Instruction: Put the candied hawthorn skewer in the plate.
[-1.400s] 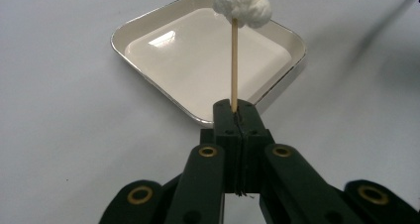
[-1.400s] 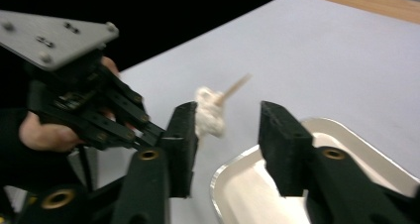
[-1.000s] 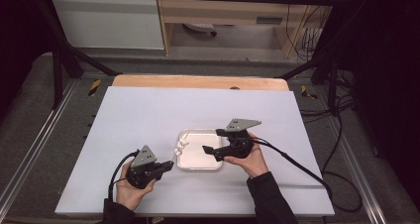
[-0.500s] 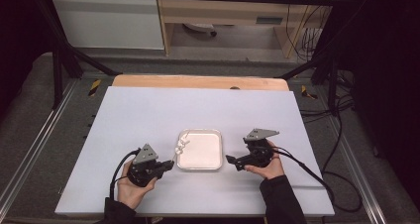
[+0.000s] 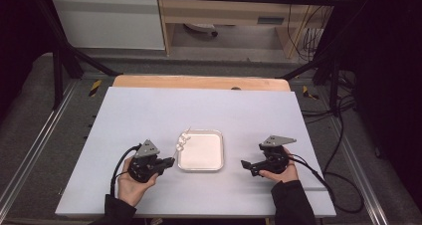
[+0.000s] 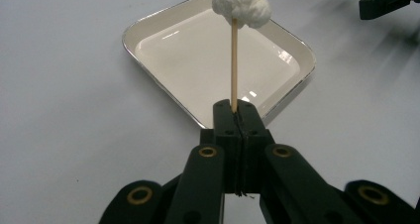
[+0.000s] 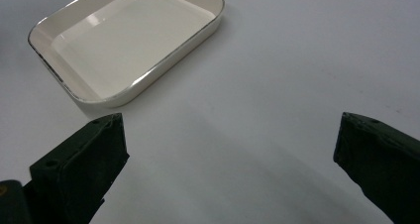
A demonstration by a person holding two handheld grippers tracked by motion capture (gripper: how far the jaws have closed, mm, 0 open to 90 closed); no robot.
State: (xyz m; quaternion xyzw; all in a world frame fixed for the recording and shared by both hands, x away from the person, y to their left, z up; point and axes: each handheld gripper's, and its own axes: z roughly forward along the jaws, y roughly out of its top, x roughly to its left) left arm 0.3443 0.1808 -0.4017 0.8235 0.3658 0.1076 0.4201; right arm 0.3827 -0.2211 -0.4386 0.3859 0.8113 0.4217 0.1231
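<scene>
A thin wooden skewer (image 6: 234,60) tipped with white fluffy lumps (image 6: 241,6) is pinched in my left gripper (image 6: 236,115), whose jaws are shut on its lower end. In the high view that gripper (image 5: 171,160) sits just left of a shallow cream tray (image 5: 204,155), and the skewer (image 5: 180,144) slants up over the tray's left rim. The tray (image 6: 198,60) holds nothing. My right gripper (image 5: 245,164) rests on the table right of the tray. Its jaws have just been opening and now stand wide (image 7: 230,149) with nothing between them; the tray (image 7: 129,40) lies ahead to their left.
The white tabletop (image 5: 149,115) stretches around the tray. A wooden strip (image 5: 199,81) runs along its far edge. Black frame posts (image 5: 59,70) stand at both far corners, and cables (image 5: 343,135) trail off to the right.
My right gripper has drawn away from the skewer's white lumps over the tray, moved right and down to the table, and opened wider. The left gripper and skewer have stayed put.
</scene>
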